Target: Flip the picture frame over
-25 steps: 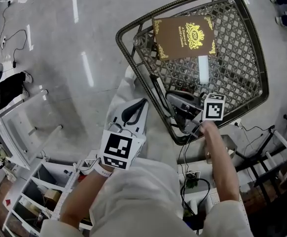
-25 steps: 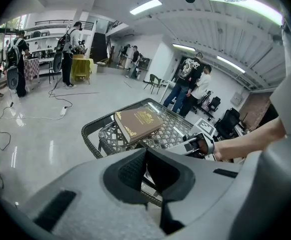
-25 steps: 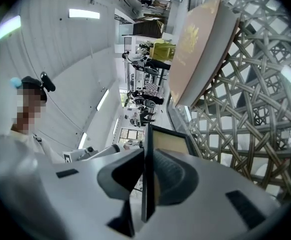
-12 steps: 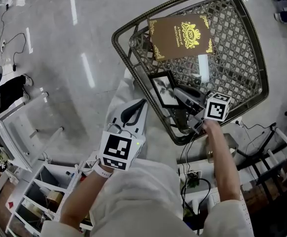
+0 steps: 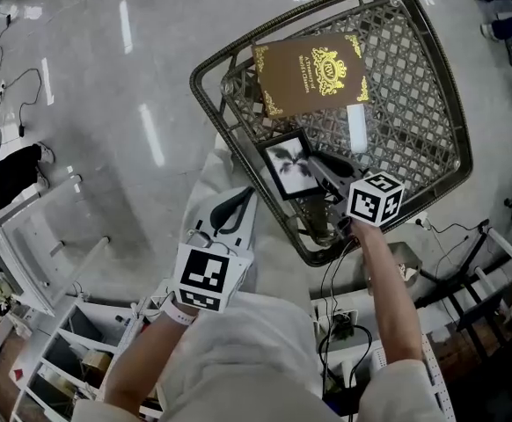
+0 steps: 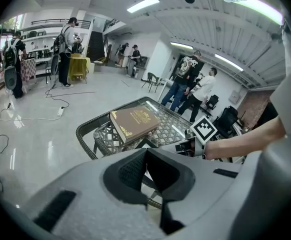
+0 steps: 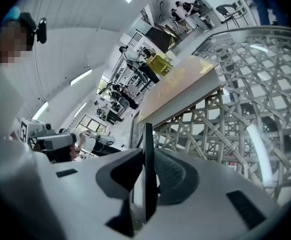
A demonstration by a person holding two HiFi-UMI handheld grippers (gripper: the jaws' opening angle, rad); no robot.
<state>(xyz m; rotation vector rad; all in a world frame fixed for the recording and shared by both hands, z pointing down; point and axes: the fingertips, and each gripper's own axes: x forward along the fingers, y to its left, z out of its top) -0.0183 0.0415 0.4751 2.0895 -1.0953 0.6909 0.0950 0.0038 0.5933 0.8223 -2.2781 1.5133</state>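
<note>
While the R gripper [image 5: 319, 176] reaches in over the near part of the worktop [image 5: 414, 86], its fingers are clamped on the frame [image 5: 289, 165]. In the R gripper view [image 7: 148, 156] the frame [image 7: 148, 174] shows edge-on, a thin dark slab pinched between both pads. Frame is off the lattice, tilted, glass side w/ a dark print facing the head cam. It hangs just beside the near edge of the book [image 5: 313, 73], not touching it as far as I can tell.

Book: brown cover, gold ornament, lying flat at the far-left part of the worktop. Same book seen from the L gripper view [image 6: 134, 124] and, as a pale blurred slab, from the R one [image 7: 180, 89].

L gripper [image 5: 238, 205] is off the worktop, over the floor [image 5: 106, 77], near the worktop's near-left rim. L gripper view [image 6: 145, 154]: fingers closed together, nothing between them. That view looks across at the worktop [image 6: 170, 126].

Worktop is open lattice; R gripper view shows the weave close up [image 7: 265, 84].

White shelving [image 5: 45, 227] stands lower left, well apart from the worktop.
</note>
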